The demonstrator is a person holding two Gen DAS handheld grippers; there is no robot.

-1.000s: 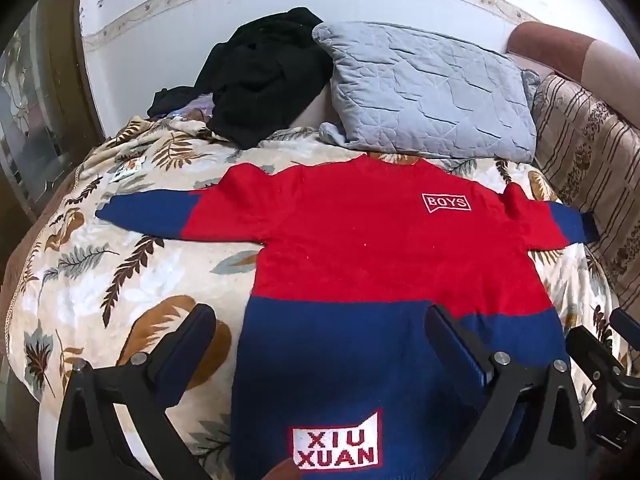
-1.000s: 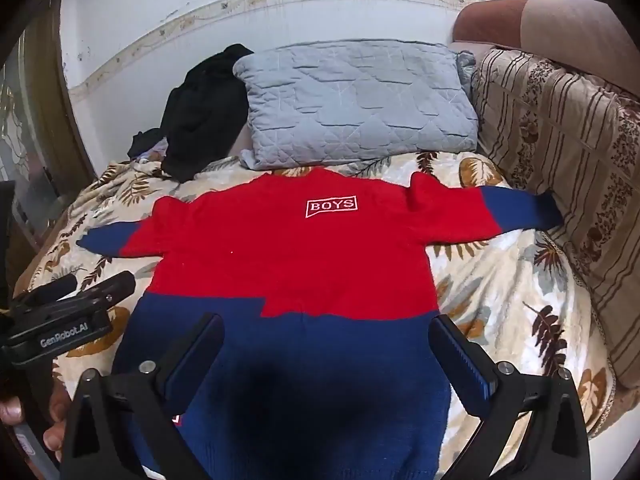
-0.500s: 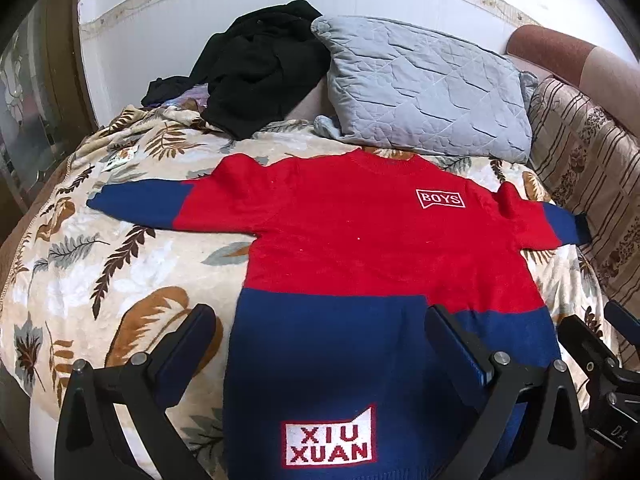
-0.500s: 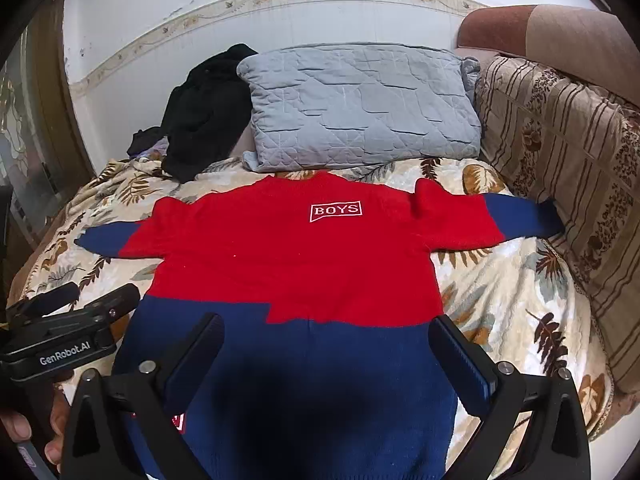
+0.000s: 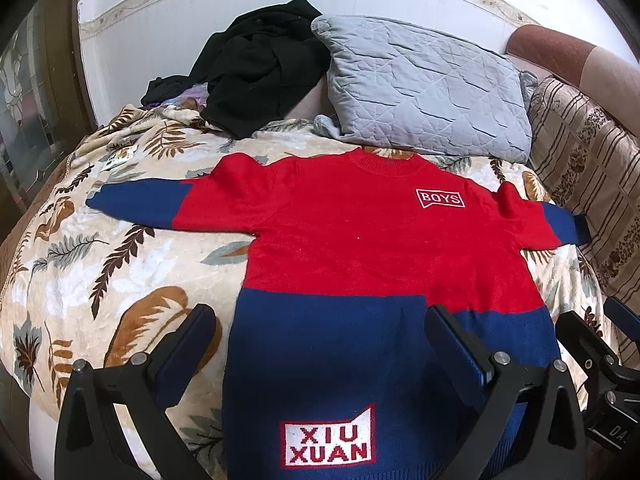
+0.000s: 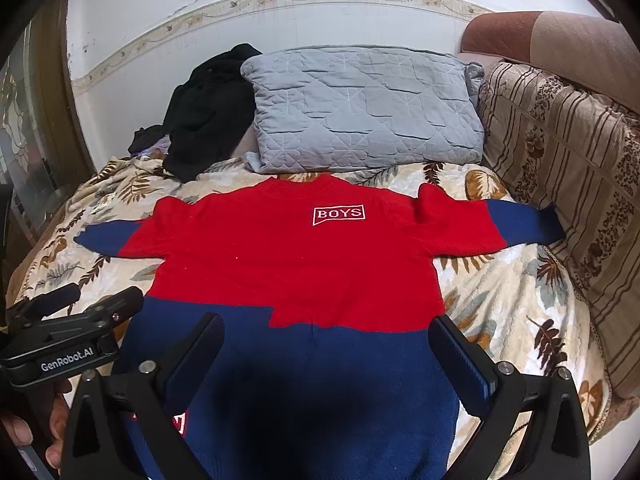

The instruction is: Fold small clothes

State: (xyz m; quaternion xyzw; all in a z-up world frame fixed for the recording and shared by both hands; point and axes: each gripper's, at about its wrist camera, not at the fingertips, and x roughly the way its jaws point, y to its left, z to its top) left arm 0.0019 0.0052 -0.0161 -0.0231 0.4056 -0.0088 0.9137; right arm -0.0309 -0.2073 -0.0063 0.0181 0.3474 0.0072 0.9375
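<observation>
A red and navy child's sweater (image 5: 360, 248) (image 6: 296, 264) lies flat and face up on the leaf-print bedspread (image 5: 100, 280), both sleeves spread out to the sides, collar toward the pillow. It carries a white "BOYS" patch on the chest and an "XIU XUAN" patch near the hem. My left gripper (image 5: 320, 344) hovers open above the navy hem area, holding nothing. Over the hem's right part, my right gripper (image 6: 326, 350) is also open and empty. The left gripper's body (image 6: 64, 344) shows at the lower left of the right wrist view, held by a hand.
A grey quilted pillow (image 5: 424, 88) leans on the wall behind the collar. A heap of black clothing (image 5: 256, 64) lies to its left. A striped brown cushion (image 6: 568, 184) lines the bed's right side. The bed edge curves down at the left.
Both grippers have drawn back and risen slightly, so more of the hem and the XIU XUAN patch shows. The sweater has not moved and both grippers stay open.
</observation>
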